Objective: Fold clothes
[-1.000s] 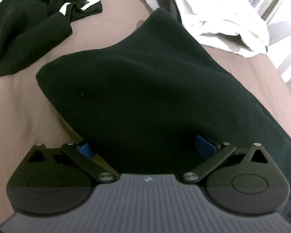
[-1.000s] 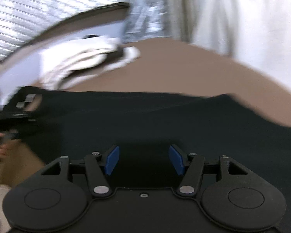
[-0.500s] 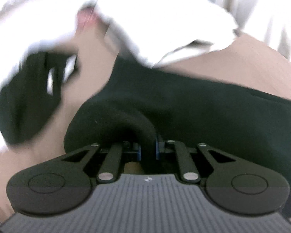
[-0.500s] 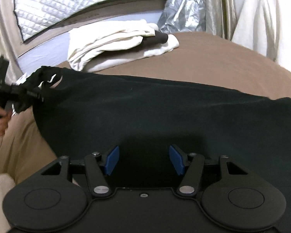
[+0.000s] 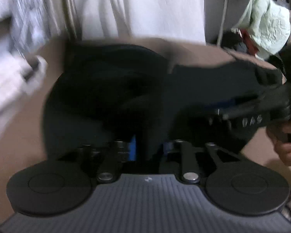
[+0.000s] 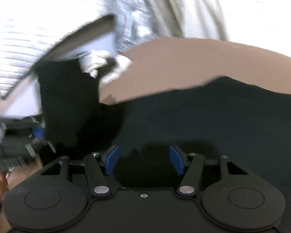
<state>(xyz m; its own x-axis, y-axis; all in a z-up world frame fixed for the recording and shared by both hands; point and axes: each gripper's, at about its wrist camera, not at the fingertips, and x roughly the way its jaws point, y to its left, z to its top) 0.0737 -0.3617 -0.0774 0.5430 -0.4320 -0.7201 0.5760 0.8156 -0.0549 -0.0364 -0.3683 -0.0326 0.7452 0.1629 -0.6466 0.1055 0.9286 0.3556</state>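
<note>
The left hand-held gripper (image 5: 148,147) is clamped narrow on a bunched fold of the black garment (image 5: 110,89), which rises between its blue pads (image 5: 133,147) and spreads ahead of it over the brown bed sheet (image 5: 29,120). The picture is blurred, so the fabric's outline is soft. To the right of this gripper, just ahead, the right hand-held gripper (image 5: 248,114) lies against the same cloth, with the person's hand (image 5: 285,145) around its handle. In the right wrist view the right hand-held gripper (image 6: 143,160) stands wide, its blue pads (image 6: 111,160) apart with the black garment (image 6: 213,120) lying flat beneath and ahead of them; nothing is pinched between them. To its left the garment stands lifted in a dark upright fold, held by the left hand-held gripper (image 6: 38,134). Beyond the fold lie pale clothes (image 6: 108,66) on the brown bed sheet (image 6: 184,64), and light curtains (image 5: 141,9) hang behind.
</note>
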